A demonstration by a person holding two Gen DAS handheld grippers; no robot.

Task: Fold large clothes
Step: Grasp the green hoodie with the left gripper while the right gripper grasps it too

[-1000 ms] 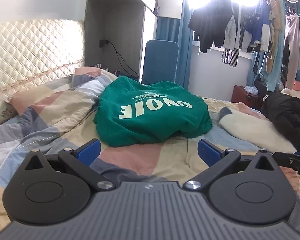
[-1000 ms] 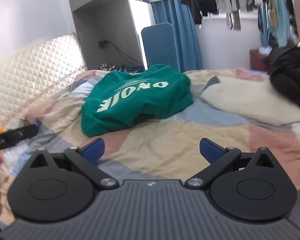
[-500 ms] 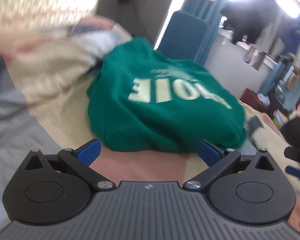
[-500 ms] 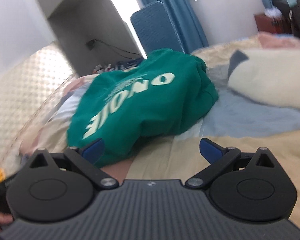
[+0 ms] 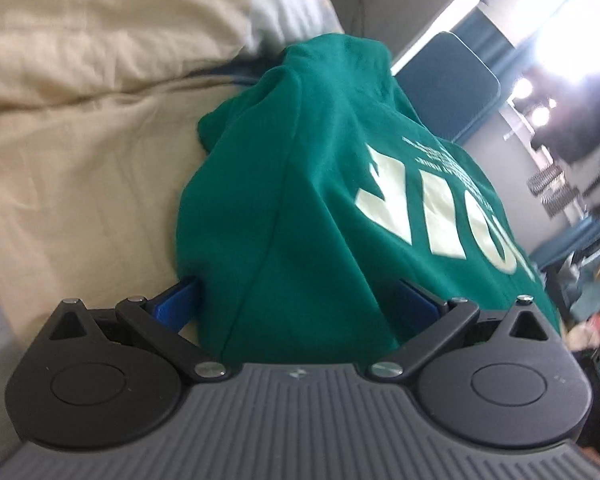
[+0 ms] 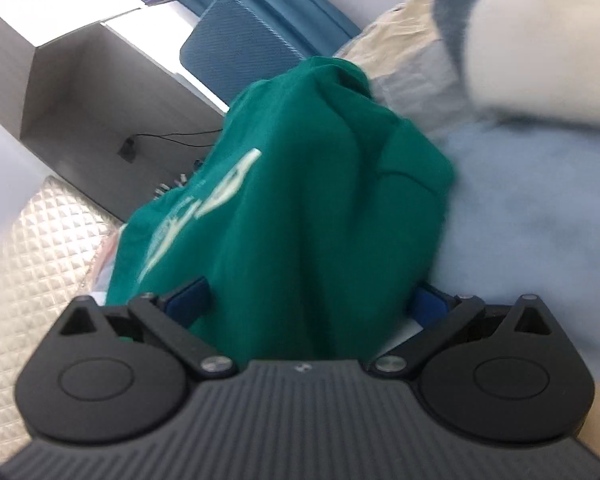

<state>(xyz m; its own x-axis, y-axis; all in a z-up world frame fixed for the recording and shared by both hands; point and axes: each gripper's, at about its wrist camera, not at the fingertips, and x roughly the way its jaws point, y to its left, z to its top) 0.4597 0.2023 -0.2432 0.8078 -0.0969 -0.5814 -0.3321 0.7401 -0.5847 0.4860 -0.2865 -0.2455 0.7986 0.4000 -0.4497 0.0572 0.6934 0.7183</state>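
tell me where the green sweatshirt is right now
The green sweatshirt lies bunched on the patchwork quilt, filling the middle of both wrist views, its near edge between the open fingers of the left gripper and right gripper.

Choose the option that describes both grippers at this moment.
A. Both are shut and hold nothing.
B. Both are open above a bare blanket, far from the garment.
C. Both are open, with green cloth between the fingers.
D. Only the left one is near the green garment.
C. In each wrist view the blue fingers stand wide apart, and the green sweatshirt fills the gap of the left gripper and of the right gripper.
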